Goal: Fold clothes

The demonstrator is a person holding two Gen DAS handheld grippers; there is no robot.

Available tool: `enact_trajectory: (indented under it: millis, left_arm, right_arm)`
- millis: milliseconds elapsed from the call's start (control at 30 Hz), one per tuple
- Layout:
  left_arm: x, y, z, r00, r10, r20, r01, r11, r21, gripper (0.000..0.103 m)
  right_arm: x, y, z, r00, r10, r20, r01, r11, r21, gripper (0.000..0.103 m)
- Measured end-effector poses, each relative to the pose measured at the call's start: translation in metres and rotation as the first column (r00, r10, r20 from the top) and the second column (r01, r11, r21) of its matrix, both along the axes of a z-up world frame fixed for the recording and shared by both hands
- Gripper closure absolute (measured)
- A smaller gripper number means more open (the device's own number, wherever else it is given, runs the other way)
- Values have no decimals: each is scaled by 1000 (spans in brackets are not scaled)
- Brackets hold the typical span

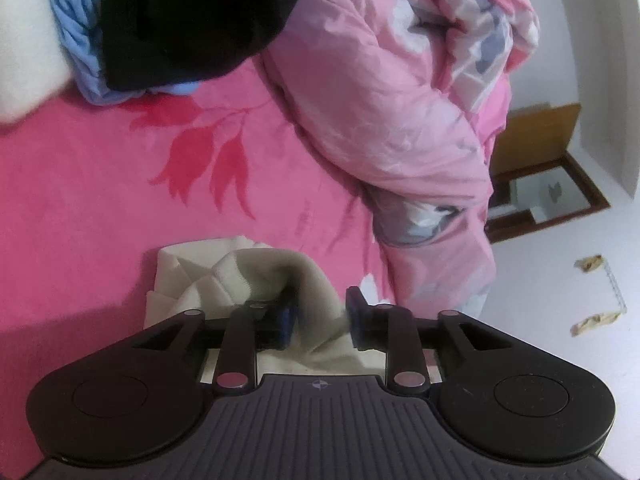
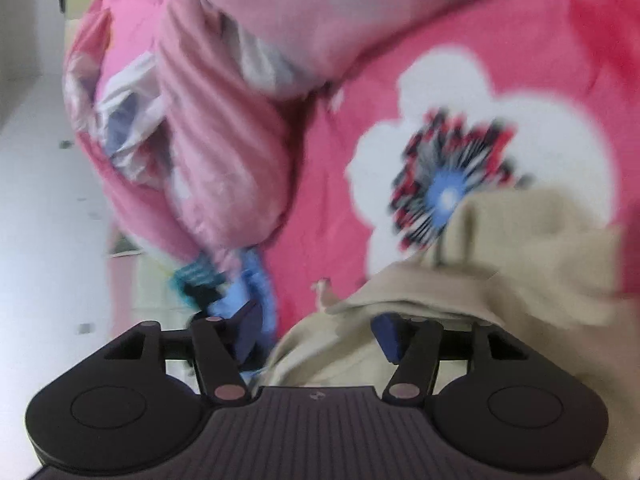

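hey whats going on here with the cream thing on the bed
A person is folding laundry with two handheld grippers. The left gripper and the right gripper both sit over a bunched cream knit garment lying on the pink floral bedsheet, jaws apart with fabric between them. A rumpled pink quilt and a pile of black and blue clothes lie nearby.

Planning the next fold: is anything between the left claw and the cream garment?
Nothing visible. The cream garment already lies between the left claw's parted fingers on the pink bedsheet; the quilt sits aside.
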State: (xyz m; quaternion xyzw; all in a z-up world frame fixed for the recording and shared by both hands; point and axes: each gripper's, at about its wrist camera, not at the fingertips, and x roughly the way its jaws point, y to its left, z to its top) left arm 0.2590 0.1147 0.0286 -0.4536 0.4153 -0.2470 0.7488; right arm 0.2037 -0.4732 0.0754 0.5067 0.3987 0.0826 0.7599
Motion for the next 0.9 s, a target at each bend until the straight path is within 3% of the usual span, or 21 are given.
enact_trajectory:
  millis: [100, 200, 267, 300, 333, 400, 433, 467, 567, 633, 700, 767, 900]
  left_arm:
    - [4, 1, 13, 1000, 27, 11, -27, 1000, -2, 71]
    - [1, 6, 27, 993, 92, 81, -95, 995, 33, 63]
    - [1, 7, 31, 992, 93, 88, -97, 995, 38, 63]
    - [-1, 6, 34, 991, 90, 96, -95, 994, 55, 63]
    - [-6, 4, 37, 991, 77, 113, -86, 993, 81, 63]
    - [-16, -2, 41, 990, 28, 136, -48, 988, 146, 63]
    - [-24, -5, 43, 990, -3, 138, -22, 983, 185, 63]
    - [-34, -8, 44, 989, -37, 141, 5, 974, 225, 63]
    - [-78, -6, 48, 982, -115, 148, 64, 947, 314, 63]
    - [-112, 6, 50, 979, -125, 164, 68, 947, 315, 57]
    - [-145, 21, 49, 977, -112, 181, 53, 951, 304, 47]
    - [-172, 33, 45, 977, -94, 192, 34, 954, 298, 44]
    - [-186, 29, 17, 989, -101, 112, 71, 966, 248, 33]
  right_arm:
    - [-1, -14, 20, 999, 14, -41, -15, 1000, -5, 32]
    - [-36, -15, 54, 990, -40, 136, 63, 984, -169, 36]
    - [-61, 2, 73, 961, 27, 274, 61, 950, -305, 39]
    - [-68, 18, 73, 953, 100, 285, 14, 929, -370, 42]
    - [-74, 34, 72, 942, 175, 285, -36, 900, -434, 45]
    - [-77, 71, 55, 925, 314, 212, -144, 809, -570, 47]
    - [-75, 83, 43, 927, 337, 163, -176, 777, -604, 50]
    - [-73, 86, 29, 943, 310, 118, -180, 777, -604, 51]
    - [-90, 56, -5, 990, 89, 107, -34, 899, -437, 51]
    - [-127, 33, -19, 982, -21, 187, 73, 960, -271, 50]
    - [-173, 19, -33, 965, -121, 231, 154, 980, -127, 44]
    - [-210, 11, -52, 956, -194, 221, 204, 979, -20, 38]
    - [-230, 8, -91, 969, -233, 85, 228, 971, 70, 36]
